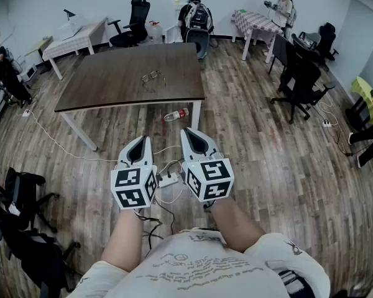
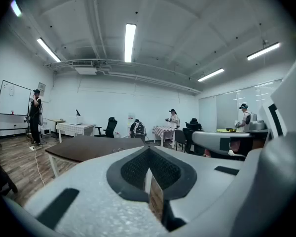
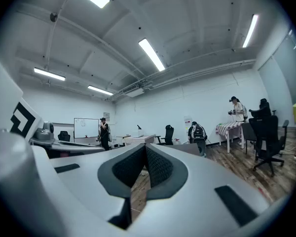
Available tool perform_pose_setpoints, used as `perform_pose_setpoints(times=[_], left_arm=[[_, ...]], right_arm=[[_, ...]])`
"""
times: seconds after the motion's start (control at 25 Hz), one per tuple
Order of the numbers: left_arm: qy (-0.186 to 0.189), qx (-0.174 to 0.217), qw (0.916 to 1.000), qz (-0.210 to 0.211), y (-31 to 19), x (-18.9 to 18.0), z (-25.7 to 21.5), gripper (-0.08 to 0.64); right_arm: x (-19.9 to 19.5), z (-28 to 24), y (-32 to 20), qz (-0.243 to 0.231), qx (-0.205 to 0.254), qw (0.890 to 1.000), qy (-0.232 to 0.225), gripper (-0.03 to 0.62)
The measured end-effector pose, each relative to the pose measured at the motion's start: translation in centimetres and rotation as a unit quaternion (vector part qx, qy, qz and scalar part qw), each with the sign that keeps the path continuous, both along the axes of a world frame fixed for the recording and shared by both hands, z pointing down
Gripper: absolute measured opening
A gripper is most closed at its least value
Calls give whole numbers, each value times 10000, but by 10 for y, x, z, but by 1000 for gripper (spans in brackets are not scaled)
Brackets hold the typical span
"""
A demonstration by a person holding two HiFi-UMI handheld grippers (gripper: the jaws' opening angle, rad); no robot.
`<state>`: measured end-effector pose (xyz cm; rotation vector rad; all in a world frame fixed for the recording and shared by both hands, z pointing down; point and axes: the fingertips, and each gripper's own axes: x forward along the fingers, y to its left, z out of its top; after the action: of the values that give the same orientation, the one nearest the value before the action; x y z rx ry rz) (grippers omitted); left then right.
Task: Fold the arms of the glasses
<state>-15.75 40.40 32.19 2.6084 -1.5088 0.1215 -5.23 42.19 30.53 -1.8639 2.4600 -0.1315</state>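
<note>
Your left gripper (image 2: 149, 150) has its two jaws clenched tip to tip. The dark ridged pads meet in a point with nothing caught between them. Your right gripper (image 3: 144, 147) is clenched the same way and is also empty.

Only the head view shows how you hold them. They sit side by side in front of your chest, marker cubes facing up at the camera, over a wooden floor (image 1: 267, 141). A white power strip (image 1: 170, 180) lies on that floor, seen between the two grippers.

The glasses (image 1: 153, 77) appear clearly in the head view alone. They lie on a dark brown table (image 1: 105, 89), around the middle of its top and well apart from both grippers. They are too small to tell whether the arms are open or folded. A clear bottle (image 1: 176, 115) with a red cap lies on the floor under the table's near edge; neither gripper view shows it.

The left gripper view looks over the tabletop almost edge-on, just past the jaw tips, with your right gripper at its right edge. The right gripper view shows your left gripper at its left edge. Beyond it are a whiteboard (image 3: 86, 128) and a person (image 3: 104, 132) standing beside it. Both gripper views take in long ceiling lights (image 2: 129, 42), which the head view leaves out.
</note>
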Motion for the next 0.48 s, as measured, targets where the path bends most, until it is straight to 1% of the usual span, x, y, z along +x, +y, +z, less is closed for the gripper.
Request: perform_pose_setpoints(times=[0.2, 0.48], left_arm=[[-37, 15, 10000, 24, -12, 14, -3, 14], [-17, -96, 9999, -26, -20, 41, 5, 14]], right_arm=[[12, -5, -13, 4, 52, 10000, -60, 14], [36, 8, -23, -103, -159, 9996, -198, 14]])
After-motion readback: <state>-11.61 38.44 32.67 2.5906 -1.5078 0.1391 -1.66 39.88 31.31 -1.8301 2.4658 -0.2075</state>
